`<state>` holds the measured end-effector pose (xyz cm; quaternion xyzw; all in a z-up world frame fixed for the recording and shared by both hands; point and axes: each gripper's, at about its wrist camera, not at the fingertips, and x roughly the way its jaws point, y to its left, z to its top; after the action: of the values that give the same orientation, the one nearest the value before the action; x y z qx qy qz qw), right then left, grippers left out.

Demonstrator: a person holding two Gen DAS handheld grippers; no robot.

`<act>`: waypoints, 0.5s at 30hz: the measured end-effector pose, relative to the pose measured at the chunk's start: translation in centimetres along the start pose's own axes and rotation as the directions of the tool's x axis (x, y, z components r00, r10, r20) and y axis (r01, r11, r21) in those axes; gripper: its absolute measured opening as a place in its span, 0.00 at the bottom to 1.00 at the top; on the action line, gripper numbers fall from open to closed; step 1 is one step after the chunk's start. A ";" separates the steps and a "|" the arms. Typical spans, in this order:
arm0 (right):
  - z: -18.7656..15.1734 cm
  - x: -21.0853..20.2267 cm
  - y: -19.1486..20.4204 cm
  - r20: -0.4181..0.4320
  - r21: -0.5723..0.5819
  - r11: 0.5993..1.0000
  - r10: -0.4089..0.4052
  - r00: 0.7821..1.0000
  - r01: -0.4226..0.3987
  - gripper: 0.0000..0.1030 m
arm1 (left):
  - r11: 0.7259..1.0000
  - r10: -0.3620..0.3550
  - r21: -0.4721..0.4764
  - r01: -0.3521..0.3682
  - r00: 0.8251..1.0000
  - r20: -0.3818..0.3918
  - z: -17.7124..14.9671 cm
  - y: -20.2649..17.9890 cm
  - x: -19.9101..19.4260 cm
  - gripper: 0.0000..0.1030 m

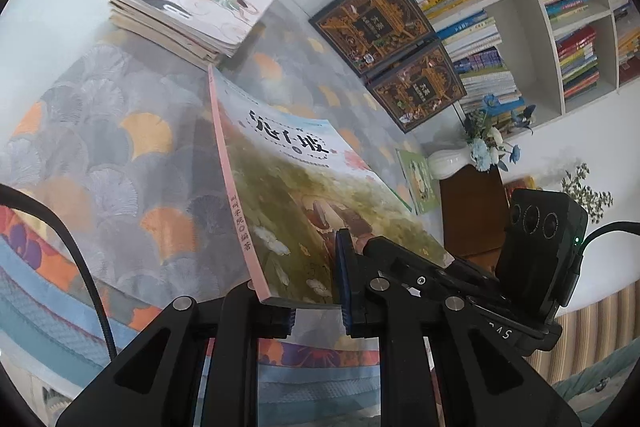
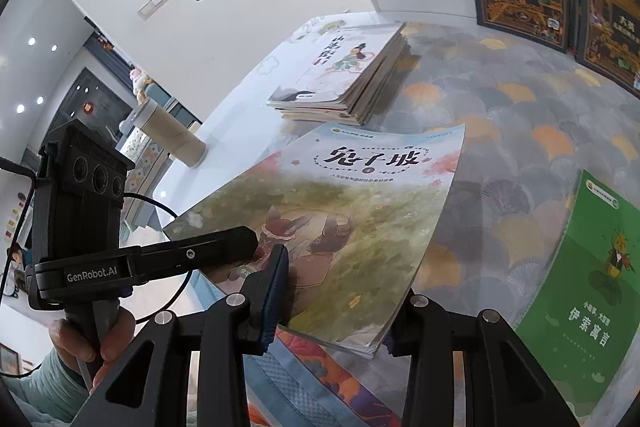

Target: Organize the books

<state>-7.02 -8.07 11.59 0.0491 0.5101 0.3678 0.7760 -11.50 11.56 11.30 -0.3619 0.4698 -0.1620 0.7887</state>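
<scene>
A thin picture book (image 2: 344, 223) with a rabbit scene on its cover is lifted at a tilt above the table (image 2: 500, 115), held from two sides. The left gripper (image 1: 316, 311) has its blue pads narrowed onto the book's lower edge near the pink spine. The right gripper (image 2: 332, 311) pinches the near edge of the same book between its fingers.

Behind the raised book, one stack of thin books (image 2: 348, 79) lies flat on the patterned tablecloth. To the right, one green book (image 2: 580, 291) lies flat, apart from the others. Two dark ornate volumes (image 1: 388, 47) stand leaning against the white bookshelf (image 1: 532, 11), whose compartments are packed with books. One beige cylinder (image 2: 168, 135) stands at the table's far left edge. One white vase with blue flowers (image 1: 472, 151) sits beyond the table by the shelf.
</scene>
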 end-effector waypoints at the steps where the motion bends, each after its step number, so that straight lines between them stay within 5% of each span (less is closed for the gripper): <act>1: 0.1 0.3 0.2 -0.006 -0.007 1.000 0.006 1.000 -0.006 0.38 | 1.000 0.003 -0.007 -0.003 1.000 0.007 -0.1 0.2 -0.2 0.13; 15: -0.4 2.4 3.6 -0.071 -0.133 0.986 0.095 0.993 -0.104 0.38 | 0.991 0.076 -0.120 -0.060 0.988 0.131 -3.4 1.9 -4.0 0.14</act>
<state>-8.72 -4.04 11.23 0.0094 0.5054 0.4417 0.7412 -16.65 13.83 11.38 -0.4007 0.4358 -0.0825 0.8017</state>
